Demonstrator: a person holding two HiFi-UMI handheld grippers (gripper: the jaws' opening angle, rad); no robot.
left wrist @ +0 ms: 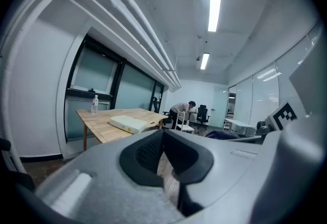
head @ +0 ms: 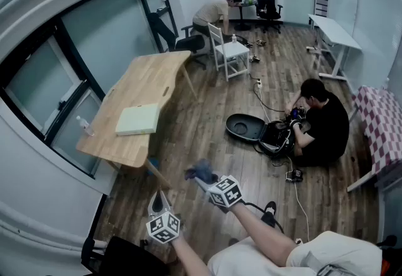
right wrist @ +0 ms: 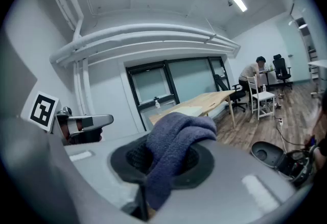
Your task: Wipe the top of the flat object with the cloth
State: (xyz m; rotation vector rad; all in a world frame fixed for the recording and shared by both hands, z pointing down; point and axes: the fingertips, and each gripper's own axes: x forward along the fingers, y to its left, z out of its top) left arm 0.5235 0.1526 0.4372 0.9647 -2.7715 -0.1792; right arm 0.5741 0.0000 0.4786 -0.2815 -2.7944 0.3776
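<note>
My right gripper point(right wrist: 162, 167) is clamped on the cloth point(right wrist: 176, 139), a blue-grey bundle that bulges out over both jaws. My left gripper point(left wrist: 163, 141) has its jaws pressed together with nothing between them. In the head view both grippers hang low near 6 o'clock over the wood floor point(head: 207, 111). They are well apart from the table point(head: 151, 73), which sits at 11 o'clock from them. The slab point(head: 138, 119), pale and flat, lies on the table's near half. A bottle point(head: 85, 125) stands at 9 o'clock from the slab, at the table's edge. 1 person point(head: 323, 121) sits on the floor at 2 o'clock, and another point(head: 213, 11) bends forward far off at 12.
</note>
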